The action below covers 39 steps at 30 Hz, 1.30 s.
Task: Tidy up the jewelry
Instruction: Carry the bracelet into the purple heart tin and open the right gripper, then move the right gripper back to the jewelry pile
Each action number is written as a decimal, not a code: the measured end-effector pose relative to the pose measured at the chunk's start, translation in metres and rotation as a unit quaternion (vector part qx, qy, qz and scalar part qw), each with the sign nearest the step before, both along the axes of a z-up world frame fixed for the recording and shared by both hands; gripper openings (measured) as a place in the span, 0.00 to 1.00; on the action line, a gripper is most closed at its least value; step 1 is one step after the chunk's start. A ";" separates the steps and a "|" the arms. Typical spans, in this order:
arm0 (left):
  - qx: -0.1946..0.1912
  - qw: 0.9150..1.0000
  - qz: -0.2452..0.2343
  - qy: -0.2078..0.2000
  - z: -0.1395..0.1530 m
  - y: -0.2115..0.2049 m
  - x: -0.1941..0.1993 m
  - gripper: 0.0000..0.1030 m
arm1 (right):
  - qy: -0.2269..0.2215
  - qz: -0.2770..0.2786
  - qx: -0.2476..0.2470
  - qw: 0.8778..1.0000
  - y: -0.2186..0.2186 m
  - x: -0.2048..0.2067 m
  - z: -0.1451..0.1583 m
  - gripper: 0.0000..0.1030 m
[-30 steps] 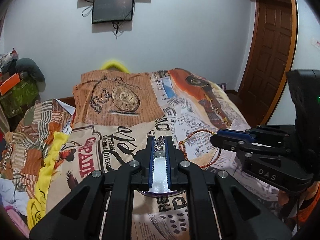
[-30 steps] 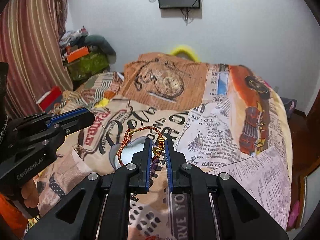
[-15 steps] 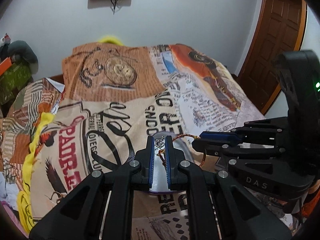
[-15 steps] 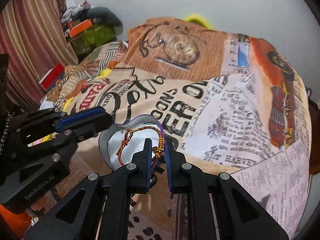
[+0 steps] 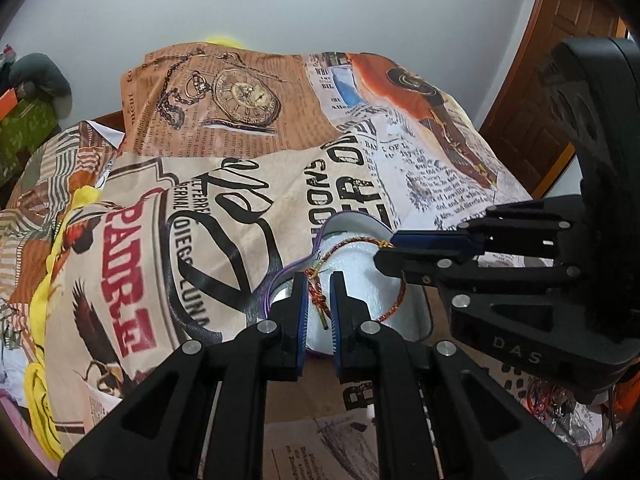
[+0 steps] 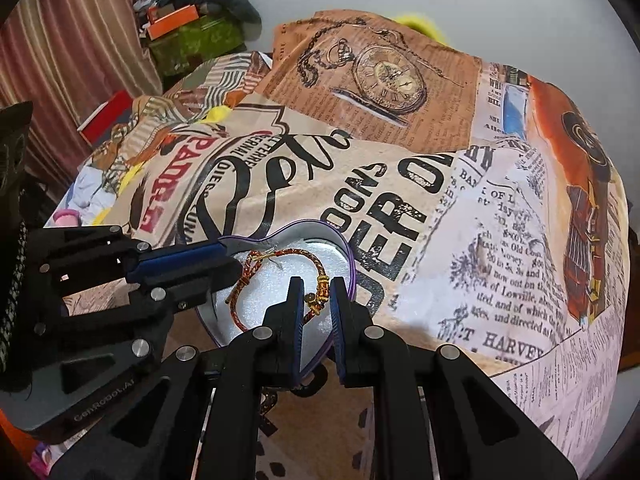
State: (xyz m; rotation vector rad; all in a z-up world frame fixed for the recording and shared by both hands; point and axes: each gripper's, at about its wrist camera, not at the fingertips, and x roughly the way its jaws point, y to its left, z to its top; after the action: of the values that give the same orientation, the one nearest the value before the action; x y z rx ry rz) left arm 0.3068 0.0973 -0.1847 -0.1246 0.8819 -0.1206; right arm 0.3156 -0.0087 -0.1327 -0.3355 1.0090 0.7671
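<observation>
A red-and-gold braided bracelet (image 6: 256,276) hangs over the white inside of a purple-rimmed heart-shaped tin (image 6: 340,248) on the bed. My right gripper (image 6: 314,296) is shut on the bracelet's gold-beaded part. My left gripper (image 5: 319,290) holds its knotted end between nearly closed fingers. In the left wrist view the bracelet (image 5: 352,242) arcs over the tin (image 5: 352,218), with the right gripper (image 5: 386,250) coming in from the right. In the right wrist view the left gripper (image 6: 230,264) comes in from the left.
The bed is covered by a newspaper-print sheet (image 6: 500,240) with a pocket-watch picture (image 5: 240,96). A yellow cloth (image 5: 44,280) lies along the left edge. Boxes and clutter (image 6: 188,28) stand by the far wall. A wooden door (image 5: 560,60) is at the right.
Both grippers have moved down and forward with the bracelet, bringing it from above the bed to just over the inside of the heart-shaped tin.
</observation>
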 end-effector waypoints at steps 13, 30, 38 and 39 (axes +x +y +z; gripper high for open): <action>0.004 1.000 0.016 -0.014 0.025 0.002 -0.017 0.33 | 0.020 -0.009 0.000 1.000 -0.010 -0.007 0.013 0.25; 0.020 0.998 0.007 -0.065 0.082 -0.022 -0.084 0.40 | -0.083 -0.053 0.032 0.995 -0.069 -0.075 0.081 0.34; 0.021 0.997 -0.018 -0.074 0.087 -0.052 -0.119 0.45 | -0.115 -0.077 0.044 0.989 -0.105 -0.113 0.095 0.38; 0.021 0.997 -0.020 -0.073 0.086 -0.054 -0.121 0.45 | -0.115 -0.081 0.047 0.989 -0.109 -0.116 0.095 0.39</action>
State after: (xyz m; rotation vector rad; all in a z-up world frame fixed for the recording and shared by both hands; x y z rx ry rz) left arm 0.1857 0.0428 -0.0986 -0.0579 0.7412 -0.1469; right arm 0.2000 -0.1175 -0.0382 -0.2514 0.7708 0.6115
